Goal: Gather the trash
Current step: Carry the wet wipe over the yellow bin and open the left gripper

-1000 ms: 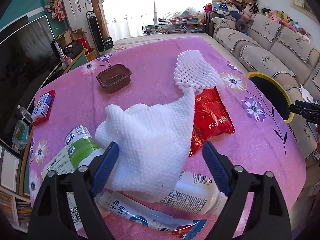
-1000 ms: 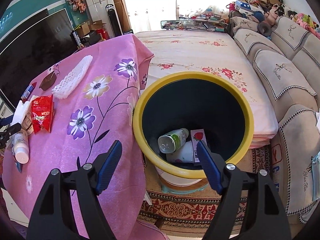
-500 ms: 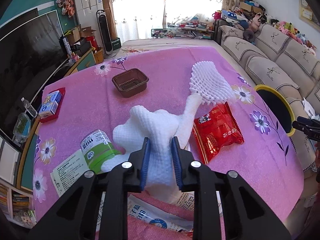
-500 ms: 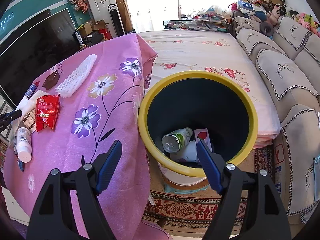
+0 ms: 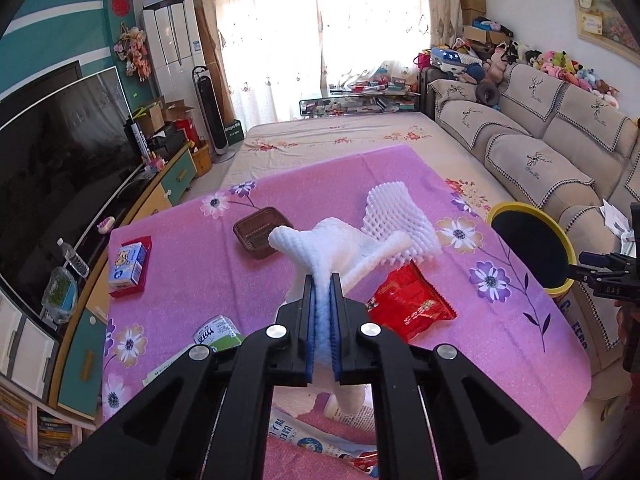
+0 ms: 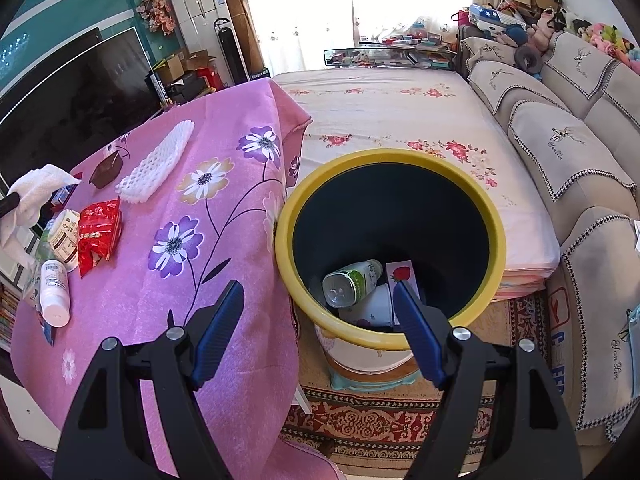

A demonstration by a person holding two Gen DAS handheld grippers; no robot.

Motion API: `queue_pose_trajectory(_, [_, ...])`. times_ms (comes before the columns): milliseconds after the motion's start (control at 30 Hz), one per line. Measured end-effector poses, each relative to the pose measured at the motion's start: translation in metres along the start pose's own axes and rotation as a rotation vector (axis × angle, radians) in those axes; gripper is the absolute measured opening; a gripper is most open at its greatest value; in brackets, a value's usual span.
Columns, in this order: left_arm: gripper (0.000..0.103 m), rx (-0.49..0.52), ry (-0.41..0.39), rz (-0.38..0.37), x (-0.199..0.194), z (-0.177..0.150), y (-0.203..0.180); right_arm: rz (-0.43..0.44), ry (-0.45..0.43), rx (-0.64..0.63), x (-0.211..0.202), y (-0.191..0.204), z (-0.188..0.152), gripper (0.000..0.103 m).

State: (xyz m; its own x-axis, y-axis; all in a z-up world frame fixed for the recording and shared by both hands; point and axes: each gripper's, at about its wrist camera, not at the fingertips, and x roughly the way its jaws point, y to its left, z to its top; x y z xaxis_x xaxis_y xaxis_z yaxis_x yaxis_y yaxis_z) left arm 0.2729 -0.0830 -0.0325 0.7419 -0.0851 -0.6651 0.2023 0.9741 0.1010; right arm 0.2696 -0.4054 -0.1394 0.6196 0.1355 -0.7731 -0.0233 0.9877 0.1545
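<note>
Pink floral tablecloth (image 5: 224, 280), trash scattered.
My left gripper (image 5: 322, 292) pinched the white paper towel (image 5: 332, 248) for binning; right gripper (image 6: 318, 304) hung spread over the yellow-rimmed bin (image 6: 492, 216).

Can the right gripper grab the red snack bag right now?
Probably yes. The right gripper is open and empty, and the red snack bag lies uncovered on the pink cloth, though it must swing left from the bin.

The worktop (image 5: 192, 280), under a pink flowered cloth, carries a brown tray (image 5: 262, 233), a white foam net (image 5: 400, 216), a red snack packet (image 5: 410, 306), a small carton (image 5: 128, 266) on a red pad, a green-labelled container (image 5: 218, 334) and a white bottle (image 6: 54, 292).
</note>
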Motion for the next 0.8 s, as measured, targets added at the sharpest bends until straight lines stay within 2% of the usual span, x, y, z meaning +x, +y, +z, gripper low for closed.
queue_pose_trajectory(133, [0.007, 0.024, -0.039, -0.024, -0.014, 0.015, -0.021, -0.005, -0.022, 0.011, -0.009, -0.006, -0.002, 0.073])
queue_pose_trajectory(300, [0.007, 0.061, -0.057, -0.096, -0.013, 0.033, -0.065, -0.024, -0.045, 0.037, -0.021, -0.021, -0.007, 0.073])
queue_pose_trajectory(500, [0.007, 0.112, -0.055, -0.207, 0.006, 0.055, -0.133, -0.063, -0.070, 0.078, -0.037, -0.050, -0.016, 0.074])
queue_pose_trajectory(800, [0.007, 0.187, -0.018, -0.311, 0.051, 0.083, -0.240, -0.114, -0.090, 0.137, -0.054, -0.090, -0.033, 0.076])
